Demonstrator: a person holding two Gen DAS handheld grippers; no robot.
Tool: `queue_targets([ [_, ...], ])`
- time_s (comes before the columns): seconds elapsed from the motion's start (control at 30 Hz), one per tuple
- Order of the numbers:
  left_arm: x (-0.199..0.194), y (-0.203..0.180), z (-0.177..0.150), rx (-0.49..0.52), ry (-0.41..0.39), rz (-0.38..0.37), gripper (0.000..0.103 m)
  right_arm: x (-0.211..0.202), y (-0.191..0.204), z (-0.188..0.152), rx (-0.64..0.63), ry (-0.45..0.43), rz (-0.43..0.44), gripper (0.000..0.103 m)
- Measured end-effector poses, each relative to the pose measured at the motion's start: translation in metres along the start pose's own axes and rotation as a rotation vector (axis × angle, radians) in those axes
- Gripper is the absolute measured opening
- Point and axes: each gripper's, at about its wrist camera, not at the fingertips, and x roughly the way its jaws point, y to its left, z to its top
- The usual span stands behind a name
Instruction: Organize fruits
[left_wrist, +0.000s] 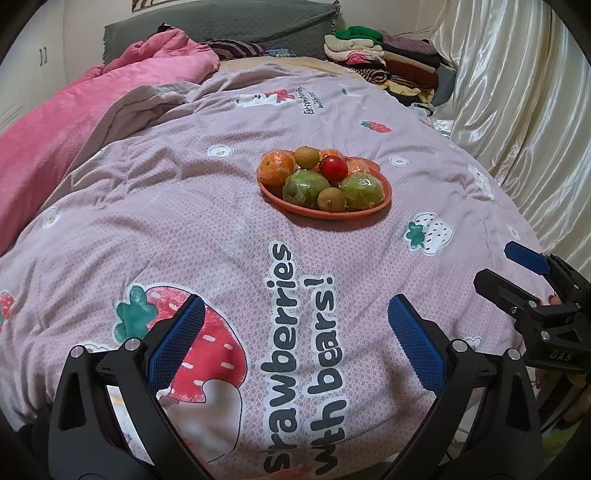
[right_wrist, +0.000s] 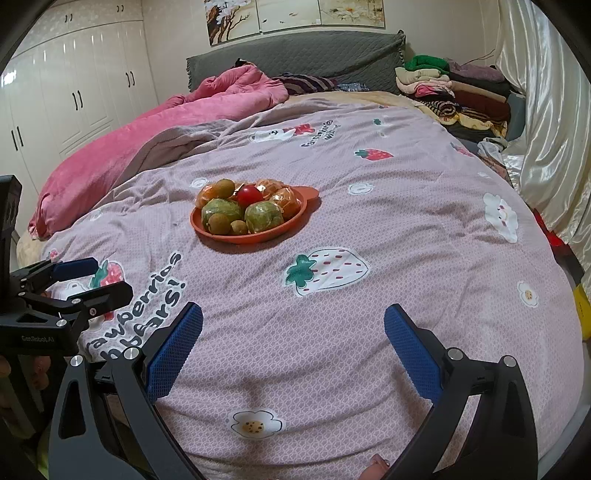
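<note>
In the left wrist view, the left gripper (left_wrist: 295, 314) hangs low over the lilac strawberry-print quilt (left_wrist: 184, 229), its blue-padded fingers (left_wrist: 177, 343) spread wide and grasping nothing. At about twelve o'clock from it sits the shallow orange oval plastic plate (left_wrist: 384, 199), heaped with wrapped green round fruits (left_wrist: 306, 188), wrapped orange tangerines (left_wrist: 273, 168), small brown kiwi-like fruits (left_wrist: 331, 199) and one red tomato (left_wrist: 333, 168). The right gripper (left_wrist: 517, 273) shows at three o'clock, released and empty. In the right wrist view, that gripper's fingers (right_wrist: 173, 347) stand apart above the quilt, the plate lies near eleven o'clock, and the left gripper enters at nine o'clock. A rumpled pink blanket (right_wrist: 155, 129) lies at ten o'clock and folded clothes (right_wrist: 454, 88) at one o'clock.
</note>
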Motion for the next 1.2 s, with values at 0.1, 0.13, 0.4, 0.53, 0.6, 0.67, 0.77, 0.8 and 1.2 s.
queue_targets([
  [0.1, -0.0007, 0.0004, 0.0009, -0.001, 0.0, 0.0, 0.093, -0.0001, -0.0004, 0.0003, 0.0, 0.001, -0.003, 0.098],
  [0.13, -0.0008, 0.0004, 0.0008, -0.001, -0.001, 0.0, 0.093, 0.0, -0.0013, 0.0003, 0.001, 0.002, -0.004, 0.098],
  [0.4, -0.0025, 0.0021, 0.0017, -0.003, -0.003, 0.007, 0.093, -0.0001, 0.0002, 0.0005, -0.003, 0.006, -0.003, 0.098],
  [0.53, -0.003, 0.0039, 0.0016, -0.008, -0.002, 0.017, 0.093, -0.0003, 0.0001, 0.0006, -0.003, 0.006, -0.003, 0.098],
  [0.6, -0.0035, 0.0046, 0.0016, -0.01, -0.004, 0.019, 0.093, -0.0002, -0.0001, 0.0005, -0.001, 0.008, -0.004, 0.098],
  [0.67, -0.0037, 0.0047, 0.0017, -0.01, -0.005, 0.019, 0.093, 0.0002, 0.0003, 0.0008, -0.002, 0.007, -0.003, 0.098],
  [0.77, -0.0039, 0.0045, 0.0017, -0.01, -0.005, 0.019, 0.093, 0.0004, 0.0, 0.0005, -0.002, 0.008, -0.003, 0.098],
  [0.8, -0.0044, 0.0048, 0.002, -0.01, -0.005, 0.019, 0.093, 0.0004, 0.0001, 0.0004, -0.002, 0.009, -0.003, 0.098],
  [1.2, -0.0051, 0.0042, 0.0013, -0.01, -0.006, 0.032, 0.093, 0.0, 0.0003, 0.0004, -0.003, 0.005, -0.013, 0.098],
])
